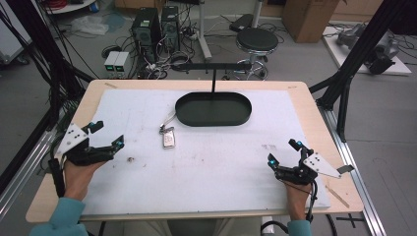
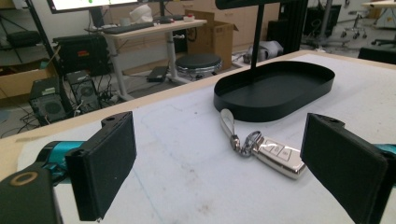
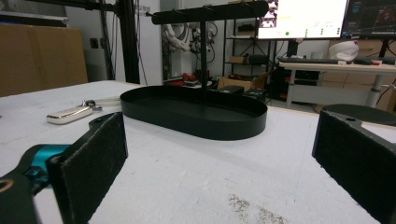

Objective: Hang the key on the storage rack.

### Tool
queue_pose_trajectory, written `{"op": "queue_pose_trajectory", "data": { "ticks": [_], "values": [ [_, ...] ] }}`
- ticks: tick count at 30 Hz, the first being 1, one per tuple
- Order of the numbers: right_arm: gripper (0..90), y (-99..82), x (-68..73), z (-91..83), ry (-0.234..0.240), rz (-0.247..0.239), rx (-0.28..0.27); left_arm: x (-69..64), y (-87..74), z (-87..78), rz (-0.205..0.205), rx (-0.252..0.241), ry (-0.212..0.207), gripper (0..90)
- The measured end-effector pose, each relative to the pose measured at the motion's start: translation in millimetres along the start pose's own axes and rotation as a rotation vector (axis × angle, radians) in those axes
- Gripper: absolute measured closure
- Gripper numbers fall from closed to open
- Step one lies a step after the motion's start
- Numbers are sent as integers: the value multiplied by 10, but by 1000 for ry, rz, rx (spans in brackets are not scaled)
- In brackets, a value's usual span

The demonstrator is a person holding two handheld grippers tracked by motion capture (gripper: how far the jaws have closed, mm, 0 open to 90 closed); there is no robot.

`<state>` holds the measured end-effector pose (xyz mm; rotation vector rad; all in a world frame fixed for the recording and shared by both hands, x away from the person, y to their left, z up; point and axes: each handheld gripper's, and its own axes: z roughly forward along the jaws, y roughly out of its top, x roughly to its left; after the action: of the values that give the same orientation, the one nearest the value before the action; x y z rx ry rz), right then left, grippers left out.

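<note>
While both claws gape, key fob [image 1: 168, 140] lies beside tray [image 1: 186, 119].

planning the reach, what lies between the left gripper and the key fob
Only bare white mat, as the high view shows; the left gripper stands open, with the key fob ahead by the black tray.

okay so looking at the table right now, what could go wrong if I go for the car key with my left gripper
1. The car key lies flat on the white mat; the open left hand-held gripper may push its smooth shell along instead of pinching it.
2. Its strap reaches toward the black oval tray, almost at its wall, so a sideways nudge could jam it against the rim.
3. The T-shaped stand rises from the tray; lifting the key over it could snag the strap.
</note>
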<state>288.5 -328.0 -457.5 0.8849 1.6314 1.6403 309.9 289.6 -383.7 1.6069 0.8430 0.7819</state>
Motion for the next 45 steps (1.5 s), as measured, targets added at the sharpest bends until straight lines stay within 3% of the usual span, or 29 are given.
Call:
{"op": "queue_pose_trajectory", "data": {
  "ticks": [6, 14, 23, 26, 32, 45],
  "values": [
    [26, 0, -1, 0, -2, -4, -1, 34, 270, 205, -15, 70, -36, 110],
    [26, 1, 0, 1, -2, -4, -2, 44, 524, 458, 9, 180, -69, 110],
    [26, 0, 2, -1, -1, -2, 0, 60, 757, 797, 41, 355, -91, 110],
    [26, 0, 3, 0, -2, -2, 0, 48, 790, 911, 72, 385, -80, 110],
    [26, 0, 1, 1, 0, -1, -1, 57, 802, 1130, 87, 473, -71, 110],
    [26, 0, 2, 2, 0, -1, -1, -75, 681, 1638, 75, 645, -81, 111]
  ]
}}
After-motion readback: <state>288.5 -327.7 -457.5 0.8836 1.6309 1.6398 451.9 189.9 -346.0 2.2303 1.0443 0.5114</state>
